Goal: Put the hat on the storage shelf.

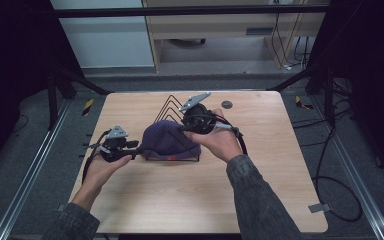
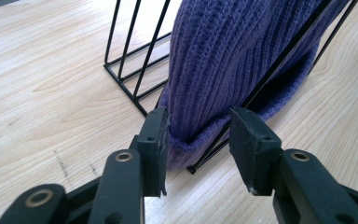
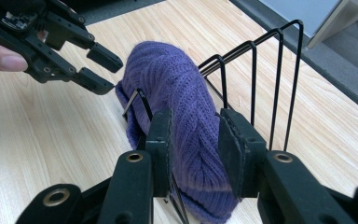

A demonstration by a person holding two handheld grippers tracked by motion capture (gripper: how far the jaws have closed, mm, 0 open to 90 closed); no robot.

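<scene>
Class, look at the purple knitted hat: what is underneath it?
The purple knitted hat is draped over a black wire rack on the light wooden table. The covered wires and the hat's inside stay hidden.

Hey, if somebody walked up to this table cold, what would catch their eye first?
Probably the purple knit hat, pulled over a black wire rack at the middle of the wooden table. Next, the left gripper at the hat's left end and the right gripper at its top, each with fingers straddling the knit.
</scene>
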